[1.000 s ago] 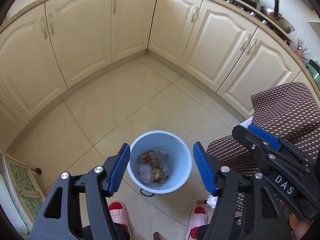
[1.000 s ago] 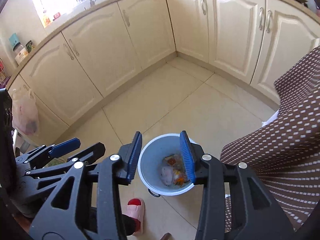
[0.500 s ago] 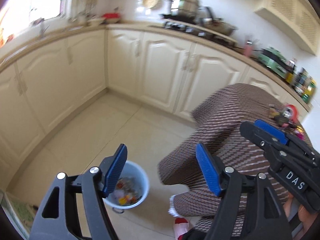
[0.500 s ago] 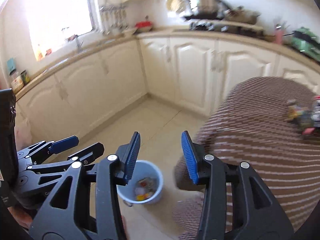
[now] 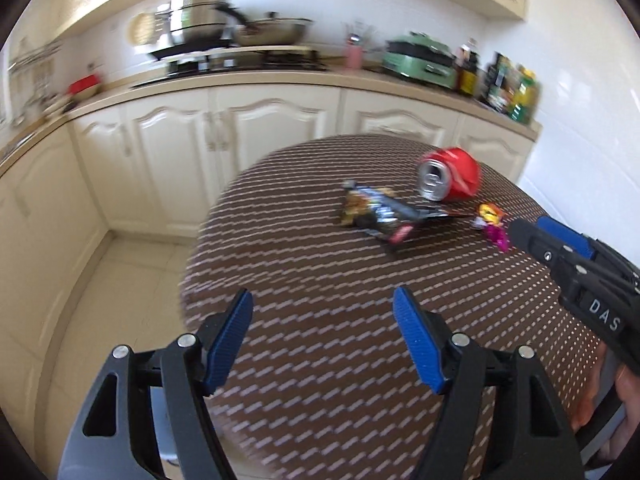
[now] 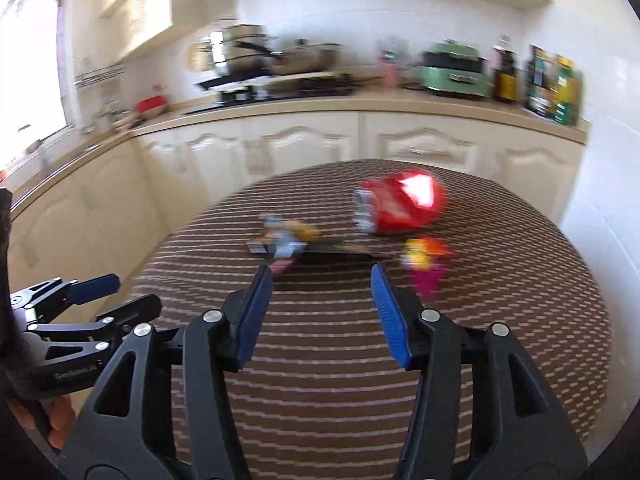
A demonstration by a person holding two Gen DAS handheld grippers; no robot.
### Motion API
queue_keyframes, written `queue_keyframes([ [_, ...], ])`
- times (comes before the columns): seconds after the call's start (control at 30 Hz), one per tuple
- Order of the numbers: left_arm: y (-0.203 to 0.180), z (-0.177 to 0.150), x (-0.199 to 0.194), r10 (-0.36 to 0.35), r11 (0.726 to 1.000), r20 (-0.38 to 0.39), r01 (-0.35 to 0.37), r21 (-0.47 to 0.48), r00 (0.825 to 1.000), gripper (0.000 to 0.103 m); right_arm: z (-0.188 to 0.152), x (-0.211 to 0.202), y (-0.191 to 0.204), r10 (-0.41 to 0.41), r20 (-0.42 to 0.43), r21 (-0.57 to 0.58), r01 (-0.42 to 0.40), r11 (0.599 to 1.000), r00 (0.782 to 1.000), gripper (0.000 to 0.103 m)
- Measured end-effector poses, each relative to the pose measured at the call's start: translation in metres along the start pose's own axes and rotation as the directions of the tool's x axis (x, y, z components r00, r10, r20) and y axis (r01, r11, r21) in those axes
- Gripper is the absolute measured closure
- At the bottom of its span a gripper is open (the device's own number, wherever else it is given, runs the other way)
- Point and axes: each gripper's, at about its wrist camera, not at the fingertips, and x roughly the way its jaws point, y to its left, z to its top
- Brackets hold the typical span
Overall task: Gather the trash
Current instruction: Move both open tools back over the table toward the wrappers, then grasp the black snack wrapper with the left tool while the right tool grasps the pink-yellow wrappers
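On a round table (image 5: 320, 360) under a brown patterned cloth, toward its far right edge, lie a crumpled dark snack wrapper (image 5: 376, 214), a dented red can (image 5: 450, 174) on its side with its top end facing left and its length running left to right, and a small bright candy wrapper (image 5: 493, 220). The wrapper's length runs left to right. All look light: the wrappers soft and slippery, best pinched at a raised fold, the can across its body. The left gripper (image 5: 323, 334) stands wide and empty; the right gripper (image 6: 322, 294), jaws just opening, is empty too.

White letters "DAS" stand on the black hand-held gripper (image 5: 576, 264) at the frame's right edge. Labels on the bottles (image 5: 512, 88) at upper right are too blurred to read.
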Motion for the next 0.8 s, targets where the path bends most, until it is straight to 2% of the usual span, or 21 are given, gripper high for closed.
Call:
queue_keyframes([
  [0.07,-0.015,0.002,0.012,0.0,1.0,-0.018,0.0,0.029,1.0,0.032,0.002,0.006,-0.025,-0.031,-0.014,0.032,0.031,0.999,0.999,0.048],
  [0.23,-0.052,0.02,0.048,-0.003,0.993,-0.055,0.01,0.115,0.998,0.034,-0.002,0.016,-0.06,-0.071,-0.044,0.072,0.074,0.995,0.997,0.043],
  [0.27,-0.055,0.022,0.053,-0.003,0.992,-0.062,0.011,0.127,0.998,0.039,-0.002,0.02,-0.064,-0.072,-0.051,0.075,0.076,0.994,0.996,0.043],
  [0.33,-0.061,0.027,0.069,-0.003,0.991,-0.096,0.016,0.136,0.995,0.057,-0.002,0.03,-0.073,-0.066,-0.077,0.083,0.072,0.994,0.995,0.043],
  [0.43,-0.062,0.032,0.088,0.013,0.992,-0.128,0.004,0.13,0.992,0.069,0.0,0.047,-0.08,-0.059,-0.119,0.081,0.069,0.994,0.991,0.042],
  [0.5,-0.062,0.034,0.095,0.02,0.991,-0.135,-0.003,0.13,0.991,0.076,0.003,0.054,-0.081,-0.039,-0.139,0.079,0.051,0.996,0.989,0.041],
  [0.57,-0.06,0.036,0.1,0.019,0.993,-0.141,-0.002,0.12,0.99,0.08,0.007,0.064,-0.08,-0.056,-0.16,0.057,0.066,0.996,0.986,0.041],
  [0.67,-0.052,0.042,0.101,-0.01,0.996,-0.122,0.021,0.09,0.992,0.088,0.009,0.076,-0.078,-0.059,-0.197,0.047,0.069,0.996,0.979,0.041],
  [0.8,-0.041,0.041,0.089,-0.048,0.996,-0.086,0.054,0.064,0.995,0.092,0.013,0.093,-0.078,-0.056,-0.229,0.045,0.068,0.997,0.972,0.041],
])
